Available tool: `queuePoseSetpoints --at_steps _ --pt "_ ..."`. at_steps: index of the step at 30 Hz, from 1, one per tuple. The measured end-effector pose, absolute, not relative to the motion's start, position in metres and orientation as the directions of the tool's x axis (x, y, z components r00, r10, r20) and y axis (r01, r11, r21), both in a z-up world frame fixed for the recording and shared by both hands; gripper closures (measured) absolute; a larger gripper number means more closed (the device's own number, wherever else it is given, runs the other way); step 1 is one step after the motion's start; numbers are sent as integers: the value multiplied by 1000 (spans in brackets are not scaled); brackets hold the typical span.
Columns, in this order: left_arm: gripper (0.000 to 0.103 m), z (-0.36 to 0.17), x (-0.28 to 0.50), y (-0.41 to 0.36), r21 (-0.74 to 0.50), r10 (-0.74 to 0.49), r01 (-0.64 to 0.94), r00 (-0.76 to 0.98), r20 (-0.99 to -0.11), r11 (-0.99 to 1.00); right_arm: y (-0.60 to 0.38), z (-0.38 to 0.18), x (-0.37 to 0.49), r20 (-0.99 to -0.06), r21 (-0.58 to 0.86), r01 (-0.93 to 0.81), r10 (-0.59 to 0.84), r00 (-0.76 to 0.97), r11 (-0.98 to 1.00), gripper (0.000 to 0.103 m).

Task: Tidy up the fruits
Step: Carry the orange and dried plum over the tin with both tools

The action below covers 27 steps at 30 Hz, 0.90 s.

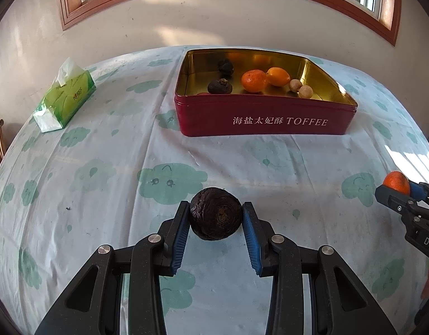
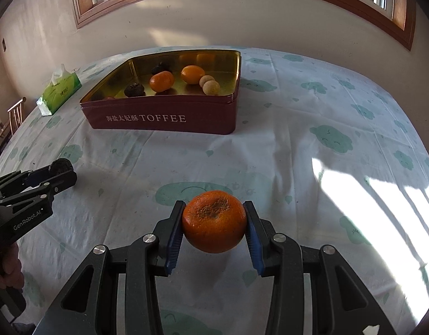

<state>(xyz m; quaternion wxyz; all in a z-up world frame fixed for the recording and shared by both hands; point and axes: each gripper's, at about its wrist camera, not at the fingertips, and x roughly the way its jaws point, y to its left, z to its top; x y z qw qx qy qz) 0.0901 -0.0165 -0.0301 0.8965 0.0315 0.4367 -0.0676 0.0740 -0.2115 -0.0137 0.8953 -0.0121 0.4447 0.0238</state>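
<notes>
My left gripper (image 1: 216, 214) is shut on a dark wrinkled round fruit (image 1: 216, 213), held above the cloth. My right gripper (image 2: 214, 219) is shut on an orange mandarin (image 2: 214, 222); the left wrist view shows that mandarin (image 1: 396, 182) at the right edge. A red TOFFEE tin (image 1: 266, 120) with a gold inside stands farther back on the table. It holds two dark fruits (image 1: 220, 86), a mandarin (image 1: 254, 81), a yellow-orange fruit (image 1: 278, 76) and two small beige round fruits (image 1: 305, 91). The right wrist view has the tin (image 2: 161, 118) to the upper left and my left gripper (image 2: 59, 171) at the left edge.
A green tissue pack (image 1: 64, 97) lies at the far left of the table. The tablecloth (image 1: 108, 167) is pale with green cloud prints. Bright sunlight falls on the cloth at the right (image 2: 381, 209). A wall with a wooden window frame stands behind the table.
</notes>
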Motion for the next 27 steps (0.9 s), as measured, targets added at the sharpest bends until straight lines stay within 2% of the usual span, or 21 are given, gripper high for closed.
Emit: queuePoseSetpoints --at_steps 17,27 --pt "65 -27 97 -18 19 -68 136 605 -793 991 -184 -7 84 -794 15 -122 86 602 992 65" --pt "65 5 115 -13 2 -89 138 649 -756 990 -184 18 107 -768 21 -131 100 633 991 65"
